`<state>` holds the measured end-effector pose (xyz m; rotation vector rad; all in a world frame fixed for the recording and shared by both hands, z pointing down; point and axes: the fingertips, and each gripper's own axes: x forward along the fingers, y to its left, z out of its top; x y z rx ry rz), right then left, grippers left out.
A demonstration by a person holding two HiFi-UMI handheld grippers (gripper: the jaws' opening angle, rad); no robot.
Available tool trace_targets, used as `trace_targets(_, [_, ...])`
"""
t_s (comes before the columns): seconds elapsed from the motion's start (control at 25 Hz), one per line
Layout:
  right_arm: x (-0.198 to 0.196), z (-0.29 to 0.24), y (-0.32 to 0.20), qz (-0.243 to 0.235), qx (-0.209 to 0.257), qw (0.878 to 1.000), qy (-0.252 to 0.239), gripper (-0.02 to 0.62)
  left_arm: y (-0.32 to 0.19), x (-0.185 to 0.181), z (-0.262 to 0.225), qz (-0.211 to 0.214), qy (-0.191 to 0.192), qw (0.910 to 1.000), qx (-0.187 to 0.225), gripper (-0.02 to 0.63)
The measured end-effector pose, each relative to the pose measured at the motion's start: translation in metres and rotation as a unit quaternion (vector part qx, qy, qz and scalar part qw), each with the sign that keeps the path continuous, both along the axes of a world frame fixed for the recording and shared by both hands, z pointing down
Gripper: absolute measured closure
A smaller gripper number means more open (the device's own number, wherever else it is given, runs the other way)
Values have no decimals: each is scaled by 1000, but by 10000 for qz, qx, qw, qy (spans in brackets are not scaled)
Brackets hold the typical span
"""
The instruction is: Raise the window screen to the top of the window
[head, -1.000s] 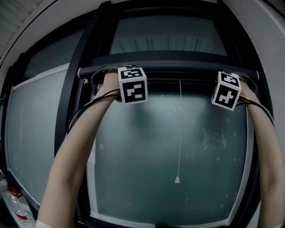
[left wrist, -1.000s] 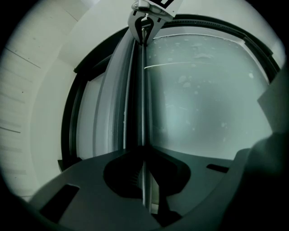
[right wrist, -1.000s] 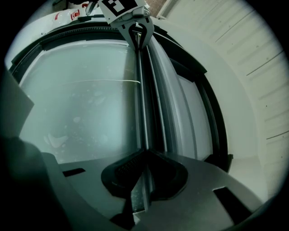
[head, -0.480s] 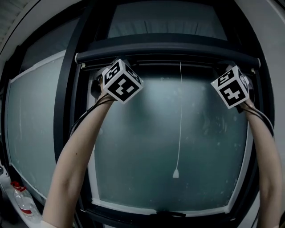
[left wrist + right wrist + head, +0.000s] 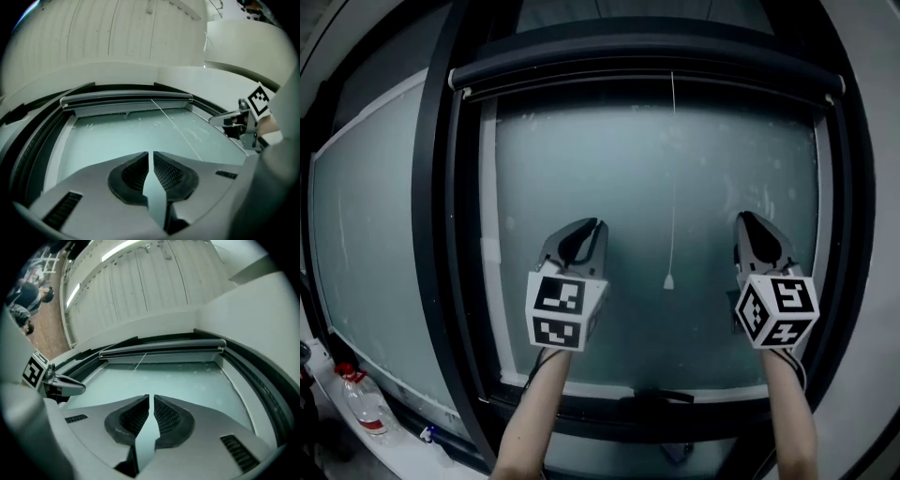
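Note:
The window screen's dark bar [image 5: 647, 58] lies across the top of the window frame, above the bare frosted pane [image 5: 656, 178]. A thin pull cord [image 5: 672, 169] hangs from it and ends in a small white toggle [image 5: 668, 281]. My left gripper [image 5: 584, 231] is held in front of the lower middle of the pane, shut with nothing in it. My right gripper [image 5: 751, 225] is level with it to the right, also shut and empty. The bar [image 5: 126, 98] shows far ahead of the left gripper [image 5: 151, 154], and the bar [image 5: 161, 347] likewise lies well beyond the right gripper [image 5: 151, 397].
A wide black upright [image 5: 431, 216] separates this pane from the frosted pane [image 5: 366, 244] on the left. A plastic bottle [image 5: 364, 405] with a red label stands on the sill at lower left. A dark handle [image 5: 656, 398] sits on the bottom frame. People [image 5: 26, 296] stand far off.
Both grippers have come down from the screen's bar at the top to the lower middle of the pane. The bar has stayed at the top, and the cord hangs free.

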<state>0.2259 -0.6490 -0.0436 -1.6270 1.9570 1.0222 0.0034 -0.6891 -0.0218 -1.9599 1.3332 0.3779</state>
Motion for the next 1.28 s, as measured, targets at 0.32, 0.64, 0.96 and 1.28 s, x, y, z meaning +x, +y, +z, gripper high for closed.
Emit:
trace_targets(0.32, [-36, 200, 4, -506, -866, 9949, 131, 560, -3, 0, 201, 428, 364, 9929, -1045, 572])
trace_targets(0.64, [-51, 381, 23, -812, -2483, 9650, -212, 560, 29, -1, 391, 271, 697, 9682, -2387, 577])
trace_targets(0.96, [-48, 459, 32, -704, -3364, 9380, -452, 560, 46, -4, 474, 218, 466, 9481, -3139, 577])
trace_targets(1.28, [-70, 459, 31, -634, -3538, 9323, -404, 560, 40, -4, 447, 354, 662, 9554, -2857, 577])
